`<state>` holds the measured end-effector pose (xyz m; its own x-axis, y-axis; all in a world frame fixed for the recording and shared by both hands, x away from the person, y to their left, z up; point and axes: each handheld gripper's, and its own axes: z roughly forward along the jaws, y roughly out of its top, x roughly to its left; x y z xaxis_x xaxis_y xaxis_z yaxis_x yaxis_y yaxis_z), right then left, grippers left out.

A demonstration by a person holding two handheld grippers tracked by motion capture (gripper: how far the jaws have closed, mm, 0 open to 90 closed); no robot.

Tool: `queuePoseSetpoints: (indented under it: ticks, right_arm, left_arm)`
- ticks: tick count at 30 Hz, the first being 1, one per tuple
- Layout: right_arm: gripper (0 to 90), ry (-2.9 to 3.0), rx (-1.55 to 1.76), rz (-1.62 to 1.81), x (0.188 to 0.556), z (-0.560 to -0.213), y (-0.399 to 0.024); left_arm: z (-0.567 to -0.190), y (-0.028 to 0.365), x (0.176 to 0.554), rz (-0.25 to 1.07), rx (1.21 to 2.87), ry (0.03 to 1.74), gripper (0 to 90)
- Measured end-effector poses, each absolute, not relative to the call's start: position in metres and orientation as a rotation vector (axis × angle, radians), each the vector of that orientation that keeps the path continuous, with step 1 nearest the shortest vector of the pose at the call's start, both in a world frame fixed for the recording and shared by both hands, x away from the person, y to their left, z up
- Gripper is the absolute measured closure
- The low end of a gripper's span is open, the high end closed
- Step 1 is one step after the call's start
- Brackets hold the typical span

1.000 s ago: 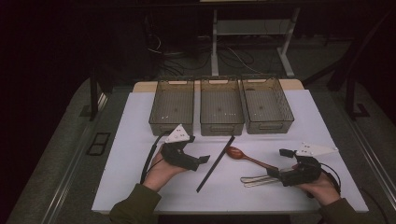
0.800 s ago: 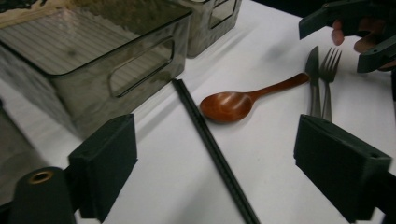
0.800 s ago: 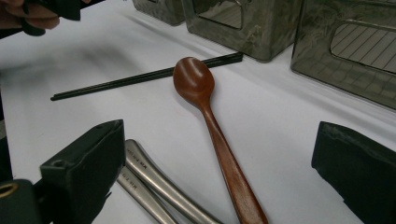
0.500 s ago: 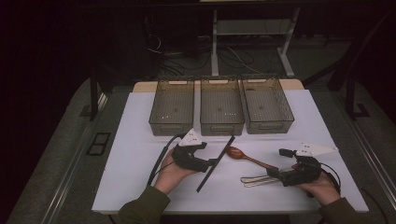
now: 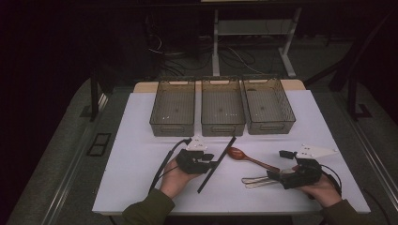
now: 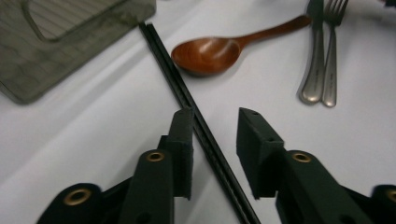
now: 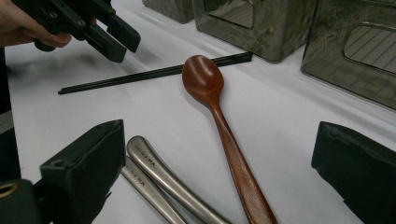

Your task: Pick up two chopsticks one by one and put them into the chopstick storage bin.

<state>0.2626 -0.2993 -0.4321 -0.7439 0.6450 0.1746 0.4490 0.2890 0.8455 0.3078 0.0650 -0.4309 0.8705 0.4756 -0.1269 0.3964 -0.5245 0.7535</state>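
Now closing narrow around black paired chopsticks (image 6: 201,130), left gripper (image 6: 215,140) not yet pinching; right gripper (image 7: 210,186) wide; handle engraving at seven o'clock unreadable.

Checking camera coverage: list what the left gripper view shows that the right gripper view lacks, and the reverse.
Left gripper view's own: left gripper straddling the chopsticks, jaws having just been closing, pads not yet pressing; fork tines. Right gripper view's own: right gripper wide open, the hand holding the other gripper. Shared: chopsticks, spoon, steel handles, bins, table.
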Motion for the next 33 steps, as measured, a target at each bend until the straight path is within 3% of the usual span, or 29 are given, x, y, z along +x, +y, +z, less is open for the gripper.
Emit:
queuePoseSetpoints:
  ticks: [9, 33]
  right_arm:
    - [2.4, 2.356, 1.016, 1.434, 0.263, -0.432, -0.299]
    - [2.4, 2.361, 1.003, 1.412, 0.263, -0.433, -0.299]
  left_arm:
    - [-0.438, 0.063, 0.307, 0.090, 2.218, 0.653, 76.4]
    - [-0.446, 0.061, 0.308, 0.068, 2.243, 0.674, 79.5]
